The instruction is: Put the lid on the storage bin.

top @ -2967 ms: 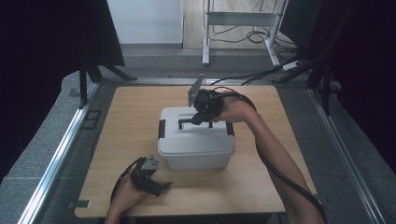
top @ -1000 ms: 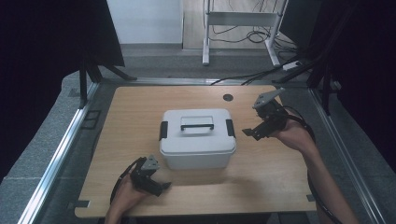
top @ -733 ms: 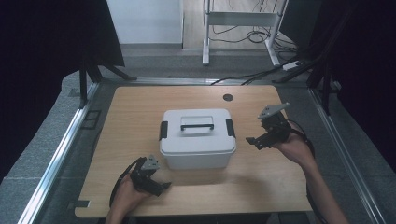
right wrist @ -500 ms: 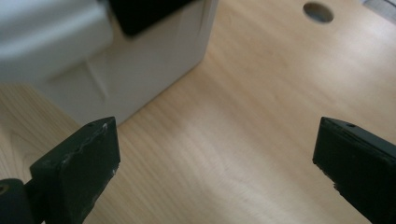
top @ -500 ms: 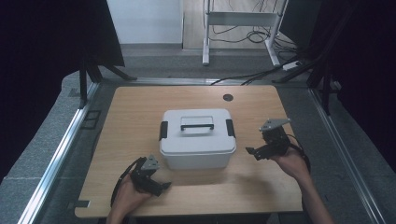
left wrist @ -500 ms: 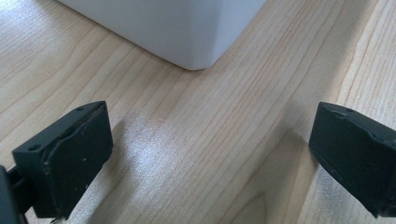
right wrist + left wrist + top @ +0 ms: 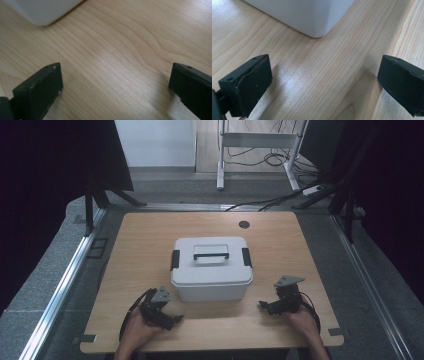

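Observation:
A white lidded box with a black handle and black side latches stands in the middle of the wooden table. My left gripper rests near the table's front edge, just off the box's front left corner, its jaws wide apart over bare wood. My right gripper sits low at the front right, off the box's front right corner, also open with nothing between the jaws.
A round black grommet hole lies in the table near its far edge. Metal rails run along both sides of the table. A white stand and cables are on the floor beyond.
My right gripper has left the box's handle, swung out to the right and come down toward the table's front right. The left gripper has stayed put.

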